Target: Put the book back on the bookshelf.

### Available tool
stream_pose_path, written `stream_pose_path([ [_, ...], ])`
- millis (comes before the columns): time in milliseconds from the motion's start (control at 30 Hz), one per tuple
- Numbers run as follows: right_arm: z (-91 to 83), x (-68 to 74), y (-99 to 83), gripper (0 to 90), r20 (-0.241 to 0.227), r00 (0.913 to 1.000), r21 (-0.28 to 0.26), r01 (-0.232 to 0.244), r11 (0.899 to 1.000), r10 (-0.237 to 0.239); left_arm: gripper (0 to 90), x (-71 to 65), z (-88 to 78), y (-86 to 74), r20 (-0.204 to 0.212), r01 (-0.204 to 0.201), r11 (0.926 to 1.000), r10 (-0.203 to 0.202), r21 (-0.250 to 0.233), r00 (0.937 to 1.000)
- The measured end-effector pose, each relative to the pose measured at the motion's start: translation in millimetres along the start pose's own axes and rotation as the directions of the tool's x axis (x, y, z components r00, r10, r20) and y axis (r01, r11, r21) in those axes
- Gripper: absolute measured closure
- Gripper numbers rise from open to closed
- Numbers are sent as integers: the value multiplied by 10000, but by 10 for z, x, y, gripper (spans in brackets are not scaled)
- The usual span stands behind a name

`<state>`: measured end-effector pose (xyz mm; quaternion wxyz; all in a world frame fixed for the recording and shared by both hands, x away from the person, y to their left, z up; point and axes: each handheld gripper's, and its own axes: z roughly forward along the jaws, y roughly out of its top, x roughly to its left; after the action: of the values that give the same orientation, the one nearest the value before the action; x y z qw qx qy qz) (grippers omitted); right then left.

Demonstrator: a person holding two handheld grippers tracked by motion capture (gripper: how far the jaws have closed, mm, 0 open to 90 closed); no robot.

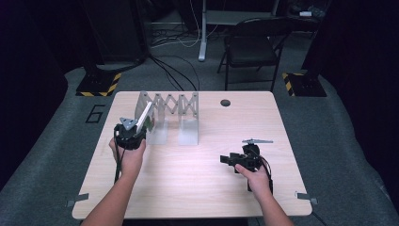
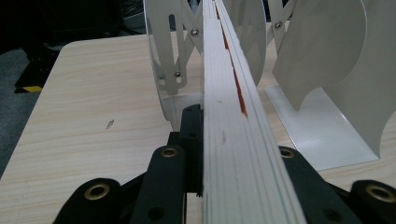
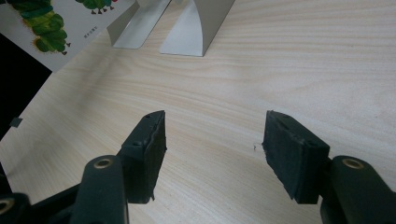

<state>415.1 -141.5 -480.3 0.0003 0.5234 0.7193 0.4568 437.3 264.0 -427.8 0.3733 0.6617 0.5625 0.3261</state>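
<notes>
A thin white board book (image 1: 145,115) hangs tilted over the left end of a white folding metal book rack (image 1: 181,106), with my left gripper (image 1: 141,128) shut on its lower edge. In the left gripper view the book (image 2: 224,93) runs edge-on between the black jaws of that gripper (image 2: 233,140), and the rack's dividers (image 2: 322,70) stand just behind it. My right gripper (image 1: 227,160) rests low over the table's right half, open and holding nothing. Its jaws (image 3: 215,140) stand apart over bare wood. The book's cover (image 3: 42,23), with a green caterpillar picture, and the rack's feet (image 3: 196,23) lie beyond.
The light wooden table (image 1: 188,188) has a round cable hole (image 1: 225,102) near its far edge. A black folding chair (image 1: 251,44) stands behind the table. Two bases with yellow-black stripes (image 1: 99,84) sit on the floor at the far corners.
</notes>
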Motion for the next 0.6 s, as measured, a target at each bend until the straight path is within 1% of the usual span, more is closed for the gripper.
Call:
stream_pose_path([
  [133,3,2,0,390,-32,10000,72,-2,10000,3,759,1,34,-4,-74,57,10000,-57,-66,10000],
  [267,3,1,-1,390,-33,10000,69,4,10000,-4,759,7,66,-8,-139,53,10000,-53,36,9999],
  [300,3,0,-1,390,-34,10000,74,5,10000,-5,759,5,81,-13,-152,46,10000,-46,-13,9999],
  [433,2,0,-3,390,-50,10000,74,-26,10000,26,759,-3,119,-17,-154,13,9999,-11,120,9999],
  [600,-1,-2,-5,390,-24,10000,71,16,10000,-16,759,-25,151,-26,-171,-27,9999,29,119,9998],
])
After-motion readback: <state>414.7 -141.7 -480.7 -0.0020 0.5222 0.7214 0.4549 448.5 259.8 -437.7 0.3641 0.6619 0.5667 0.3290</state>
